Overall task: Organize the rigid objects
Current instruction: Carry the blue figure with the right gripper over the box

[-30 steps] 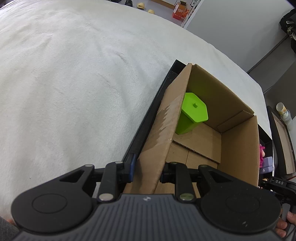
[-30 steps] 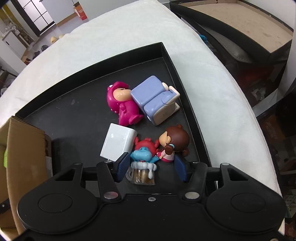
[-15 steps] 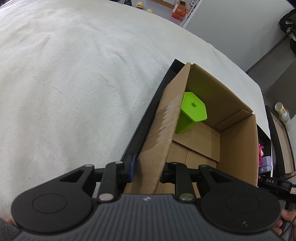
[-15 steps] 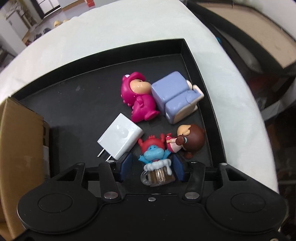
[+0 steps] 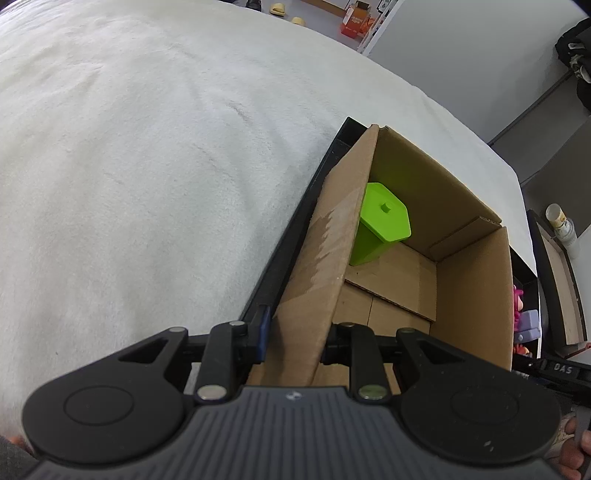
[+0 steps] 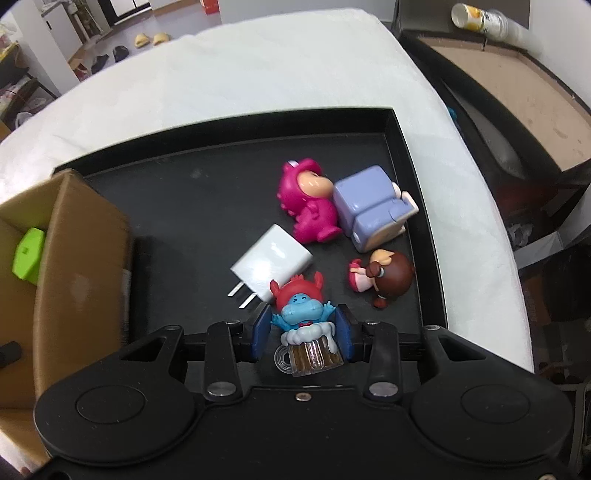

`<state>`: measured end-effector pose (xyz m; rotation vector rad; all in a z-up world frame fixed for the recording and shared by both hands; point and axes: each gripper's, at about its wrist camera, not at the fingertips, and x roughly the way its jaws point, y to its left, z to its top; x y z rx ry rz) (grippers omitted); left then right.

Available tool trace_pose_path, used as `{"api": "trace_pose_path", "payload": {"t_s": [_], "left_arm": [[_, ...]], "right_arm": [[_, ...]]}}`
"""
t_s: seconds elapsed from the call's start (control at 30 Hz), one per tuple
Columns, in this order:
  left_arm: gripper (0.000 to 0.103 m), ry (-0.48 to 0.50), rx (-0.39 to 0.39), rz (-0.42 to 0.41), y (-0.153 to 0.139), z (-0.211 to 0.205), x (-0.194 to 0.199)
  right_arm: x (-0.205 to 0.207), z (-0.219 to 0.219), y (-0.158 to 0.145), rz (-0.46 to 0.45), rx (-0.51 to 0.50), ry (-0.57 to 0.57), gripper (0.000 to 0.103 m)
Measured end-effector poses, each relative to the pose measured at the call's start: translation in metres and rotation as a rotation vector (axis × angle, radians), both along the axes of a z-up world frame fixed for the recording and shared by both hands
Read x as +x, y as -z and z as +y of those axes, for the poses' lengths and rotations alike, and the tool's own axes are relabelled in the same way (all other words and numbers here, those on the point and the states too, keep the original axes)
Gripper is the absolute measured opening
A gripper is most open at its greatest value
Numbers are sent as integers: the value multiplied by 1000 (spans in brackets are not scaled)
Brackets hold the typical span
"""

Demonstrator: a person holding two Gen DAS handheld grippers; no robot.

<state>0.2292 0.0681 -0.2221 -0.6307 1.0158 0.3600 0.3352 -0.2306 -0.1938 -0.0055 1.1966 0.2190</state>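
A cardboard box (image 5: 472, 280) stands on a black tray (image 5: 295, 236) with a green lidded container (image 5: 384, 221) inside. My left gripper (image 5: 295, 334) is shut on the box's near wall (image 5: 321, 258). In the right wrist view, my right gripper (image 6: 301, 332) is closing; its blue pads press on a blue figure with a red hood in a beer mug (image 6: 301, 310), held just above the tray (image 6: 184, 184). On the tray lie a white charger (image 6: 273, 258), a pink figure (image 6: 306, 206), a lavender toy (image 6: 373, 206) and a brown-haired doll (image 6: 388, 273).
The tray sits on a white fluffy blanket (image 5: 129, 166). The box (image 6: 81, 258) fills the tray's left end, the green container (image 6: 27, 254) showing inside. Right of the bed are a dark-framed board (image 6: 498, 74) and a bottle (image 6: 476, 16).
The right gripper's jaws have closed on the blue figure and raised it off the tray, rolling a little. The left gripper and the box have not moved.
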Motion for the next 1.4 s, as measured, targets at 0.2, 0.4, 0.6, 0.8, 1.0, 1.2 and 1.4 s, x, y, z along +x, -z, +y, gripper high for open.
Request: {"api": "trace_pose_path", "payload": {"t_s": [0.2, 0.4, 0.6, 0.8, 1.0, 1.2, 1.4], "left_arm": [[24, 6, -1, -3, 0, 0, -1], [24, 14, -9, -7, 0, 0, -2], [25, 23, -22, -16, 0, 0, -3], [25, 36, -40, -23, 1, 3, -5], [25, 55, -57, -32, 3, 6, -3], [26, 77, -76, -39, 5, 7, -5], [26, 77, -100, -45, 10, 12, -5]], "right_arm": [[-9, 16, -25, -38, 19, -32, 37], [-15, 31, -50, -58, 83, -55, 37], [-21, 53, -73, -99, 84, -86, 37], [-25, 76, -88, -127, 95, -104, 37], [-31, 103, -95, -137, 94, -125, 37], [-31, 131, -90, -139, 78, -144, 37], [-29, 157, -71, -116, 46, -155, 37]]}}
